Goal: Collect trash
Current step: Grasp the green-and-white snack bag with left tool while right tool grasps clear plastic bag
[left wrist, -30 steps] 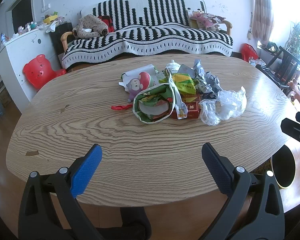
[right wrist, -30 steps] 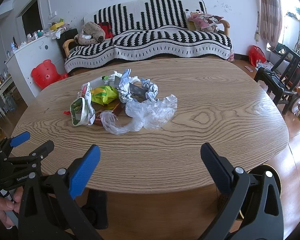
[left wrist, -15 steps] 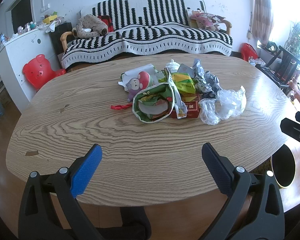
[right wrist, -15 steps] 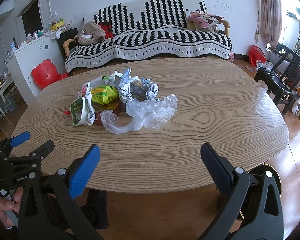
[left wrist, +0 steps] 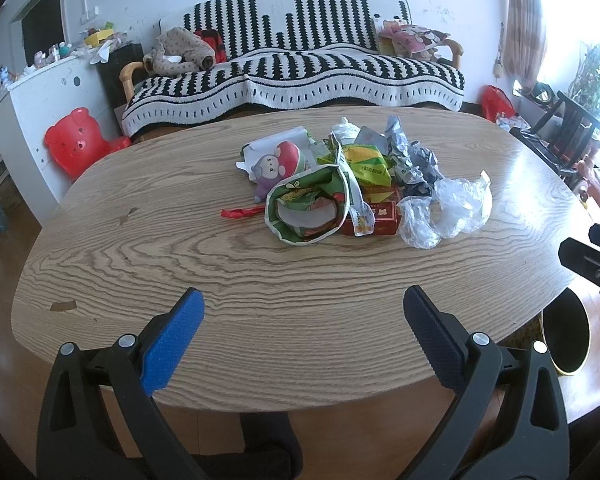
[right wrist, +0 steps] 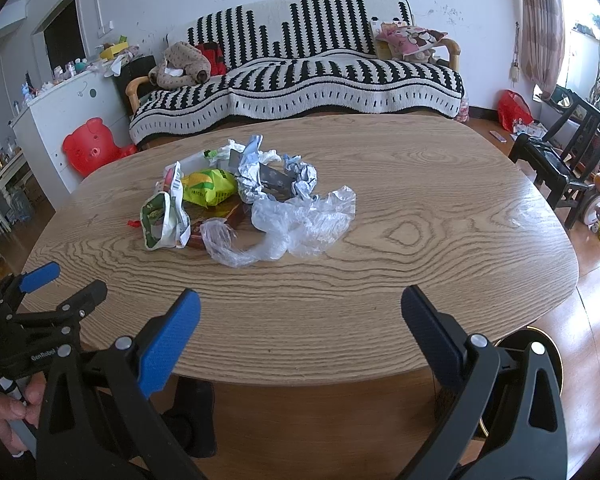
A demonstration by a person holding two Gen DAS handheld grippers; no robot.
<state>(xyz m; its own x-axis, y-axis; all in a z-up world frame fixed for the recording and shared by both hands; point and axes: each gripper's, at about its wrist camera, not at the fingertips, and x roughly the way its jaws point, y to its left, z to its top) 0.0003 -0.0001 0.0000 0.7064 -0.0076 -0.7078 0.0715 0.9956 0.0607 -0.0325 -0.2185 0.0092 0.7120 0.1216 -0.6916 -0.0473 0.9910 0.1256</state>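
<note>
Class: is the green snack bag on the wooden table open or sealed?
Open. The green snack bag gapes toward the left wrist camera, showing its pale inside.

No visible change across the three moments. In the left wrist view the trash pile (left wrist: 360, 188) sits at the same spot on the table (left wrist: 220, 264); the right wrist view matches too. Left gripper (left wrist: 302, 334) and right gripper (right wrist: 300, 330) show the same wide gap, same pose, no contact with anything.
</note>
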